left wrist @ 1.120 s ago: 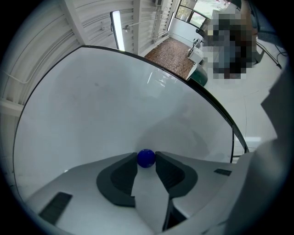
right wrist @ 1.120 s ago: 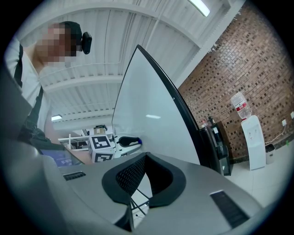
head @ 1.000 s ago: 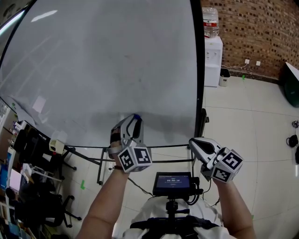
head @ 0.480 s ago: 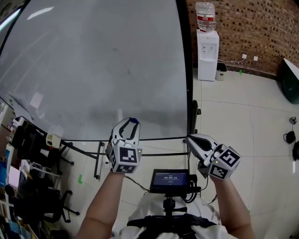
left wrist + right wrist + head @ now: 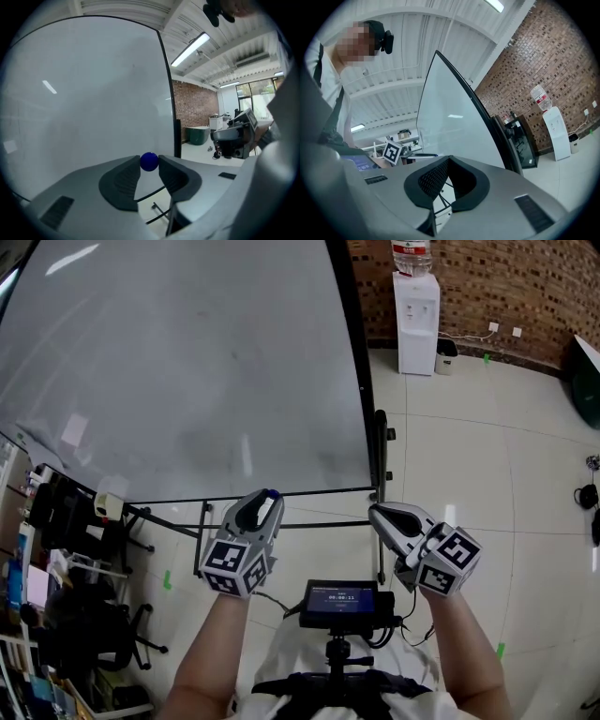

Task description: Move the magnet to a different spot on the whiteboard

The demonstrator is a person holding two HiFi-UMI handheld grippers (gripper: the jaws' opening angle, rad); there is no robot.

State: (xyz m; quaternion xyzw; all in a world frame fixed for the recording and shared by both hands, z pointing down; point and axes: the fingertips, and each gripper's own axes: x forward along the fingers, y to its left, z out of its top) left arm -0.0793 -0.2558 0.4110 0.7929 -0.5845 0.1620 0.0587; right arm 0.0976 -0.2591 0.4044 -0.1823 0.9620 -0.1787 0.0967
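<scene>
- The magnet (image 5: 149, 161), a small blue ball, sits pinched between the two fingertips of the left gripper (image 5: 267, 501), right at their far ends.
- The left jaws are closed onto the magnet from both sides, with an open gap between the dark pads below it.
- In the head view the magnet (image 5: 271, 493) shows at the lower edge of the whiteboard (image 5: 187, 362), right of its middle. Whether it touches the board surface I cannot tell.
- The whiteboard is large and black-framed, filling the far left of the scene. It stands on a dark metal stand (image 5: 379, 451) whose bars run beneath its lower edge.
- The right gripper (image 5: 377, 514) is held to the right of the left one, near the board's lower right corner and apart from it.
- Its jaws are together at the tips, with nothing between them (image 5: 447, 159).
- A small lit screen (image 5: 343, 599) sits on a mount near the person, between the two forearms.
- Far right, a white water dispenser (image 5: 415, 320) stands against a brick wall (image 5: 487, 277), with a small bin (image 5: 446, 350) just beside it on the pale tiled floor (image 5: 487, 456).
- At the near left, dark chairs and cluttered desks (image 5: 66, 531) crowd below the board.
</scene>
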